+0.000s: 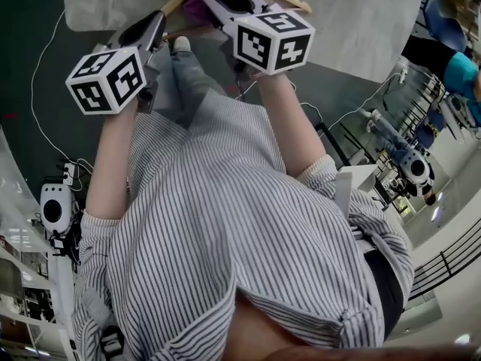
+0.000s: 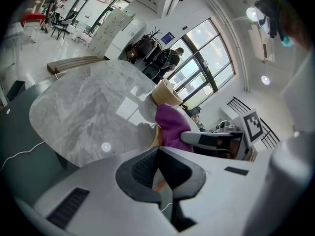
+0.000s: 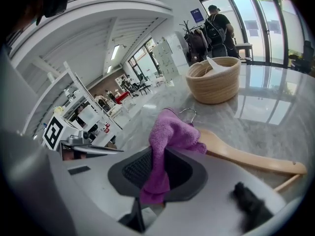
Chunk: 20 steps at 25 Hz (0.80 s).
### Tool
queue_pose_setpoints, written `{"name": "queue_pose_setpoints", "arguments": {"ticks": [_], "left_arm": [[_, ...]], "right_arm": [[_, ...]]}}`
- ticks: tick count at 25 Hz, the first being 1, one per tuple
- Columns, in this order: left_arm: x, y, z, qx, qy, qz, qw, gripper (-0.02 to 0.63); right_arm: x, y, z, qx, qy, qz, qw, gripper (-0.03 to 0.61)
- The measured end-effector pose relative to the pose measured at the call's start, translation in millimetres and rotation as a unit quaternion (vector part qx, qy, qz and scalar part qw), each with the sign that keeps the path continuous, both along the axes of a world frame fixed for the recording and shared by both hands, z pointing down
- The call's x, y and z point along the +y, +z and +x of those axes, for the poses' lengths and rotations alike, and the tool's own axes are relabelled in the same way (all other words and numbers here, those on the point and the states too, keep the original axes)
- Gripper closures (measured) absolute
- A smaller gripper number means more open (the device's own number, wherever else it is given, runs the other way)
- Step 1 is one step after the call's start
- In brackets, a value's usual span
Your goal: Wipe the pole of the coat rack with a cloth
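The cloth [image 3: 170, 136], a purple one, is pinched in the right tongs [image 3: 158, 154], whose jaws are closed on a fold of it; the rest bunches up beyond the tips and drapes over the middle of a wooden hanger [image 3: 246, 159], right by its metal hook [image 3: 189, 113]. The hanger lies flat on the grey marbled table [image 1: 361, 28], near the edge closest to the person. From the head view, both tongs reach forward side by side over that edge, the right on the cloth and the left tongs [image 2: 157, 150] just beside it at the hanger's left arm. The left jaws are drawn together at the tips, and a sliver of wood shows between the pads, so they seem clamped on that arm. A woven bowl [image 3: 214, 82] stands farther back on the table, well apart from the hanger.
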<state>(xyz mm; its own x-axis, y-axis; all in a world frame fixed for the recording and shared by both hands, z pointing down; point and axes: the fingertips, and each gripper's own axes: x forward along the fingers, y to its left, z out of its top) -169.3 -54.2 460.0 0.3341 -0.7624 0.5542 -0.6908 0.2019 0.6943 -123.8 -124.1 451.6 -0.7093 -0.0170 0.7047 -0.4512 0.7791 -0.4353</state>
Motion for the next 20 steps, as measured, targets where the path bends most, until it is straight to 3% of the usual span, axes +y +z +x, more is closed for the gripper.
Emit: {"name": "queue_pose_setpoints", "arguments": {"ticks": [20], "left_arm": [[53.0, 8.6, -2.8, -0.002, -0.035, -0.016, 0.9992, 0.603]], "right_arm": [[60.1, -2.2, -21.3, -0.019, -0.054, -0.018, 0.998, 0.508]]}}
